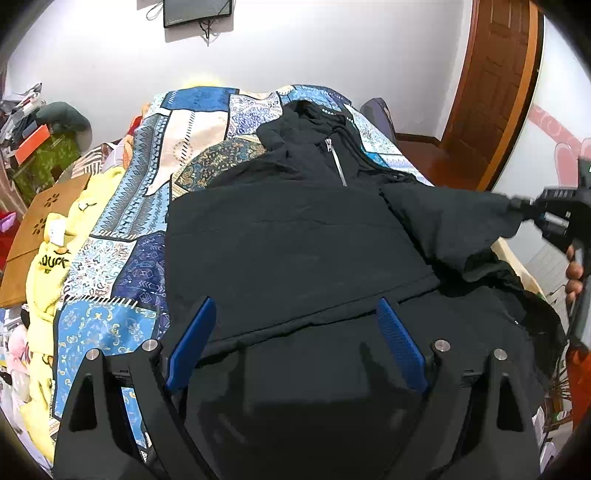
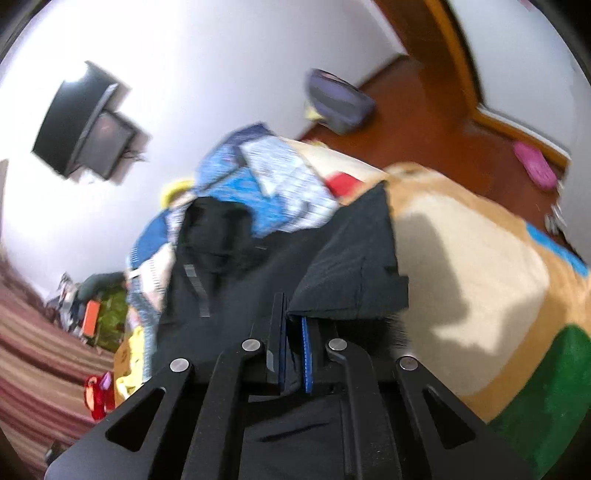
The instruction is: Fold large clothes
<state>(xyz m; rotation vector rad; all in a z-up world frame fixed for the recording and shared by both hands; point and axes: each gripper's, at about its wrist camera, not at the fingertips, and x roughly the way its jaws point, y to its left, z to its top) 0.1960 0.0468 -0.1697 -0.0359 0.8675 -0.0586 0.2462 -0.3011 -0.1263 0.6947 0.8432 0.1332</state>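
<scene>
A large black hooded jacket [image 1: 295,240] with a silver zip [image 1: 338,162] lies spread on the bed, its left side folded over the middle. My left gripper [image 1: 295,314] hovers just over its lower part, blue pads wide apart, nothing between them. At the right edge of the left wrist view my right gripper [image 1: 524,206] pinches the end of the jacket's sleeve [image 1: 461,218] and holds it stretched out. In the blurred right wrist view that gripper [image 2: 293,317] is shut on black sleeve cloth [image 2: 354,266], which bunches up just past its fingertips.
A blue patchwork bedspread [image 1: 147,221] covers the bed; a yellow garment [image 1: 51,266] and a brown cardboard box [image 1: 37,229] lie at its left. A tan and cream blanket [image 2: 480,280] lies to the right. Wooden floor [image 2: 424,122], a door frame [image 1: 491,92] and a wall screen [image 1: 197,11] are beyond.
</scene>
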